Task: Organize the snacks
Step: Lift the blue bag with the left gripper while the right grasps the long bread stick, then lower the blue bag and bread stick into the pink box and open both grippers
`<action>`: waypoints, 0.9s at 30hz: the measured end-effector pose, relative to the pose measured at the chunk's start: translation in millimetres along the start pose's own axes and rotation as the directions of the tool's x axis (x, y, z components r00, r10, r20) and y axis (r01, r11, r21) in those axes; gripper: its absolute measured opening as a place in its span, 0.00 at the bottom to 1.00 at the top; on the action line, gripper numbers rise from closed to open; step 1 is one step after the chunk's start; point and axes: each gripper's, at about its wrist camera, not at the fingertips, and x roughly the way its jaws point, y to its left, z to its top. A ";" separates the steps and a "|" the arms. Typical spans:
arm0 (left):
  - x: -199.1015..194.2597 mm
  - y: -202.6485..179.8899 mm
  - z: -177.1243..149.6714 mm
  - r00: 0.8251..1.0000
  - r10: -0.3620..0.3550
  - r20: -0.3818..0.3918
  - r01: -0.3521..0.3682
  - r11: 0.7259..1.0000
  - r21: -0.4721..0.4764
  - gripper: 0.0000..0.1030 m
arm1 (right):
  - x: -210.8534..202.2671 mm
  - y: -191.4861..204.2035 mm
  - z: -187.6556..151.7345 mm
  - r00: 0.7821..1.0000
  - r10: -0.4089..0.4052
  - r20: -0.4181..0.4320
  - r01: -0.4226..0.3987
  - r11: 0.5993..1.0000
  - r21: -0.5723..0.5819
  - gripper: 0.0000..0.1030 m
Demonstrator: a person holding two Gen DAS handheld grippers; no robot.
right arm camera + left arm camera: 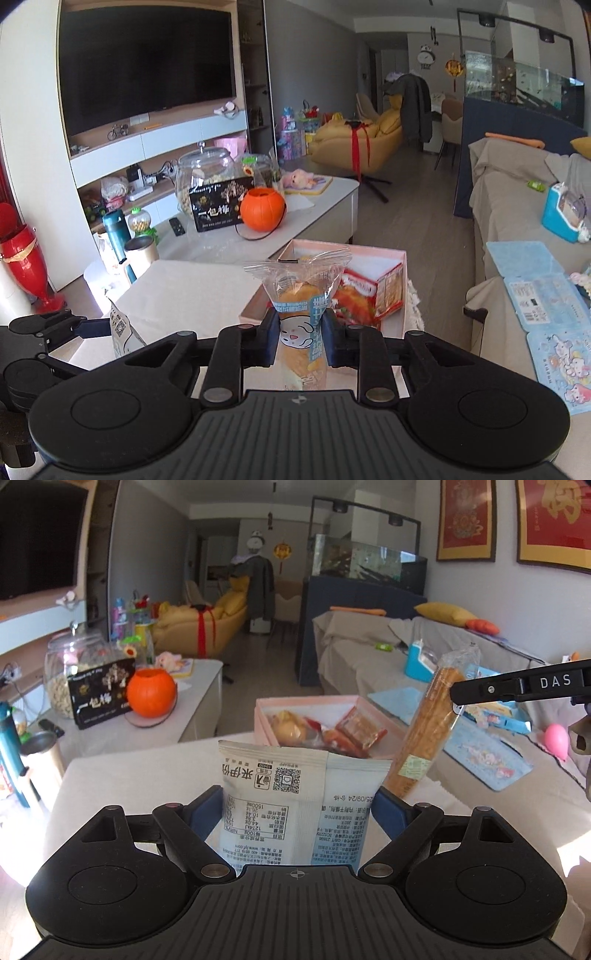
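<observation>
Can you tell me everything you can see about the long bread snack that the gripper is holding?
The bread snack is a long golden-orange loaf sealed in a clear, crinkly plastic wrapper with a flat crimped top. A white cartoon face and blue lettering are printed on the wrapper. It stands nearly upright, leaning a little, above the near edge of the pink box. The right gripper pinches its middle from both sides. Nothing else seems to touch it.

Left gripper (297, 805) has its jaws clamped on a white snack packet (291, 805), pink box (321, 723) of snacks just behind it.
</observation>
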 end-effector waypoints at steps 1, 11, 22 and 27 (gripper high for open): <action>-1.3 -3.1 4.2 1.000 0.002 0.010 -0.002 1.000 0.009 0.88 | -2.6 -0.9 4.2 1.000 -0.002 0.014 0.002 1.000 -0.001 0.23; 13.0 -15.6 52.8 0.994 -0.008 0.112 0.005 1.000 0.025 0.88 | -23.7 -4.5 47.2 0.994 -0.013 0.107 0.016 1.000 -0.023 0.22; 169.6 8.6 115.5 0.976 -0.215 0.042 0.219 0.949 -0.225 0.88 | 49.1 -40.9 111.5 0.998 -0.043 0.050 0.041 0.999 0.028 0.23; 250.2 6.0 69.7 0.949 -0.222 -0.224 0.178 0.963 -0.203 0.84 | 118.9 -77.3 84.8 0.993 -0.063 -0.096 0.075 0.990 0.120 0.29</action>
